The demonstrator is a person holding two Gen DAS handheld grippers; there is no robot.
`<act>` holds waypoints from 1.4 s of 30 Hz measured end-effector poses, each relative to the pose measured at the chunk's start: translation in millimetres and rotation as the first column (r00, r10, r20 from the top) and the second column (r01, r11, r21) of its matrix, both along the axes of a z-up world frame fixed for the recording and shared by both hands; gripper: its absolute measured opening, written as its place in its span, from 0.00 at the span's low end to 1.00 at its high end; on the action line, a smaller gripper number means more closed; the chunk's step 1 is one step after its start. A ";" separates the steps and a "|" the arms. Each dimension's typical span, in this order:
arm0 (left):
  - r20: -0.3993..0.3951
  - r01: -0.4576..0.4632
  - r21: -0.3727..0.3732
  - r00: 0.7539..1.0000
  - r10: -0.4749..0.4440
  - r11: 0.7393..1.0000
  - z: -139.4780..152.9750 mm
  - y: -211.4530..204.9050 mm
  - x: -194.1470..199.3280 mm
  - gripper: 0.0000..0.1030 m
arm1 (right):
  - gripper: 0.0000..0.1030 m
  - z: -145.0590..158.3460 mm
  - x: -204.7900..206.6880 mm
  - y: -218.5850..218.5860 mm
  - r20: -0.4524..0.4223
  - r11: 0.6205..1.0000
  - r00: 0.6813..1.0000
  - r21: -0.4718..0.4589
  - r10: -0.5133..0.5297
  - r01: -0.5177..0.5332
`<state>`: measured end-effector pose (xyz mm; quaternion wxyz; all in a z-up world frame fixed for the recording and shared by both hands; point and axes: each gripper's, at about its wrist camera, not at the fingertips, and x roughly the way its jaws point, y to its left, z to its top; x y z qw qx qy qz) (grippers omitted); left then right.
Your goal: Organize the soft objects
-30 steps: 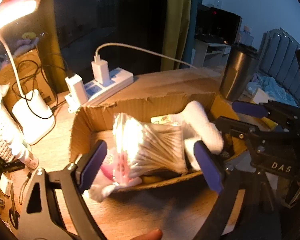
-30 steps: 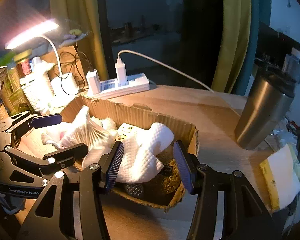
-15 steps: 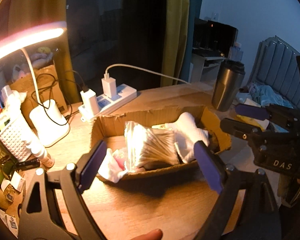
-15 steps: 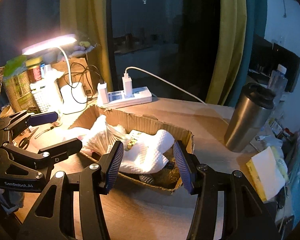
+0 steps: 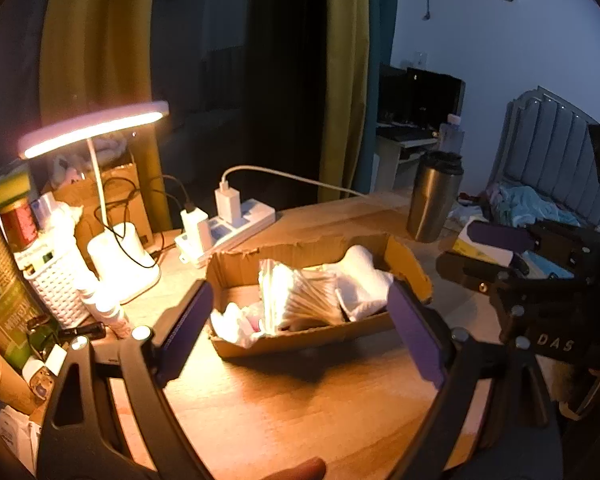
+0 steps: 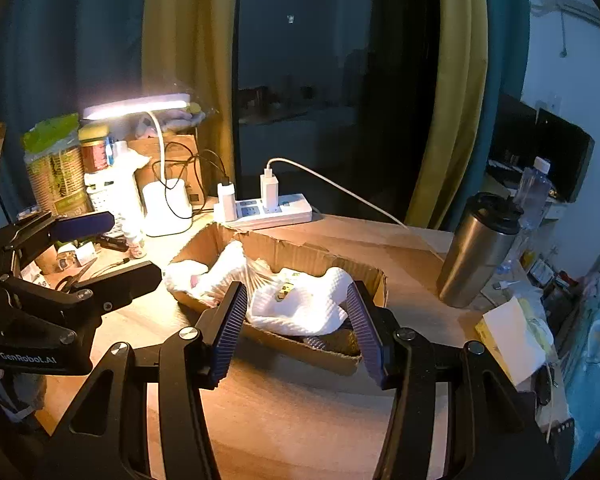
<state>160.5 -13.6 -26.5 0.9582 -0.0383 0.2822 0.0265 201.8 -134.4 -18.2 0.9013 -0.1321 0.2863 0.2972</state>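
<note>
Desk (image 5: 300, 408): rumpled white towel (image 6: 312, 304), boxed.

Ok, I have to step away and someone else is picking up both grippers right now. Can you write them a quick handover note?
Left gripper: open, empty, held back from the shallow brown cardboard box.
Right gripper: open, empty, also short of the box.
In the box: white textured cloth, clear plastic bag of cotton swabs, crumpled white-and-pink wrapping at the lamp end.
Done: soft items sit in the box.
Left: none visibly outside the box; check the dark items under the cloth, too dim to identify.
</note>
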 end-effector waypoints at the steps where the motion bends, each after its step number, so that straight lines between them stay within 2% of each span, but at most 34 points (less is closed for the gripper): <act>1: 0.006 0.000 0.001 1.000 0.000 1.000 2.3 -1.1 -3.4 0.87 | 0.54 2.4 -4.0 -0.3 0.006 1.000 1.000 0.001 0.000 0.000; 16: 0.103 0.012 0.011 0.995 -0.013 1.000 34.2 -9.5 -62.8 0.87 | 0.54 31.3 -62.8 -8.6 0.088 1.000 0.996 0.019 -0.002 0.000; 30: 0.209 0.018 0.020 0.978 -0.021 1.000 64.4 -19.0 -117.3 0.87 | 0.54 59.9 -119.9 -23.5 0.182 0.998 0.983 0.065 -0.025 0.014; 34: 0.245 0.019 0.022 0.969 -0.024 1.000 73.8 -21.8 -135.2 0.87 | 0.70 69.4 -136.6 -29.6 0.210 0.996 0.977 0.093 -0.038 0.019; 42: 0.304 0.009 0.006 0.952 -0.010 1.000 95.6 -21.3 -162.3 0.87 | 0.70 91.3 -160.4 -38.9 0.258 0.990 0.964 0.138 -0.063 0.028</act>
